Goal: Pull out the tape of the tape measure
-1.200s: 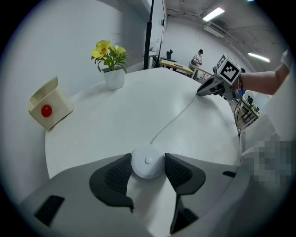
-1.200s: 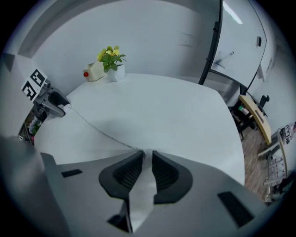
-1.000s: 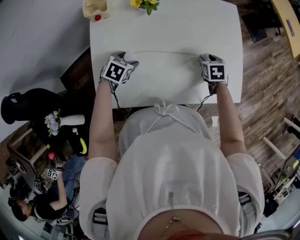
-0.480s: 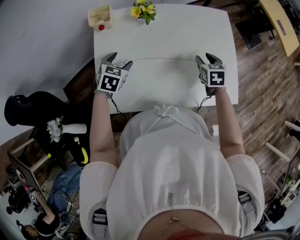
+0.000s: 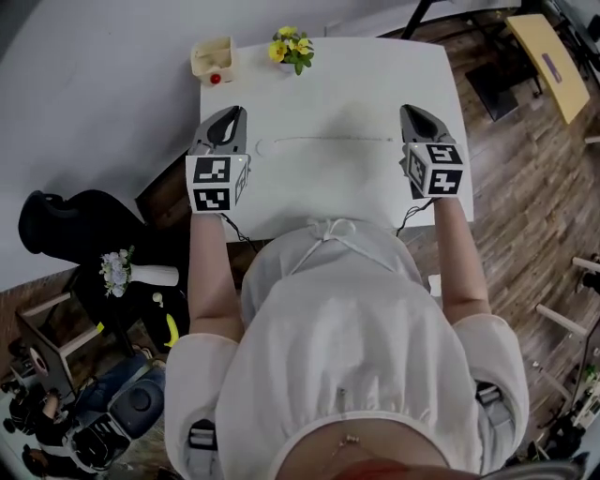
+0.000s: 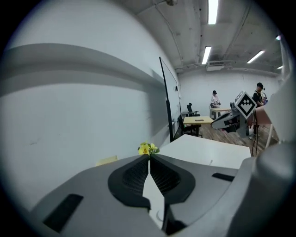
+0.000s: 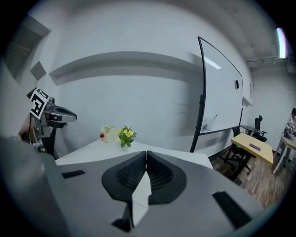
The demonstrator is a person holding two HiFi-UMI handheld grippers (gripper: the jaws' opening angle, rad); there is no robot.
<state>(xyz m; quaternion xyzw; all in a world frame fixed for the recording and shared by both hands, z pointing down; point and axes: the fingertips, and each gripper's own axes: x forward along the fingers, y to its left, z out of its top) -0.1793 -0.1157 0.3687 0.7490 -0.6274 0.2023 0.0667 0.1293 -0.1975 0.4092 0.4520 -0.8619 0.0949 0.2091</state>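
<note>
Head view: my left claw and my right claw are both pinching shut on nothing.
They are hanging over the white table, and the thin tape is lying flat on it between them.

open office or lab: whiteboard, desks, ceiling strip lights

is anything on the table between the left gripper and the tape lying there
Nothing visible. The thin tape lies on the bare white table between the left gripper and right gripper, both shut and empty. The yellow flowers and cream box sit at the far edge, clear of it.
</note>
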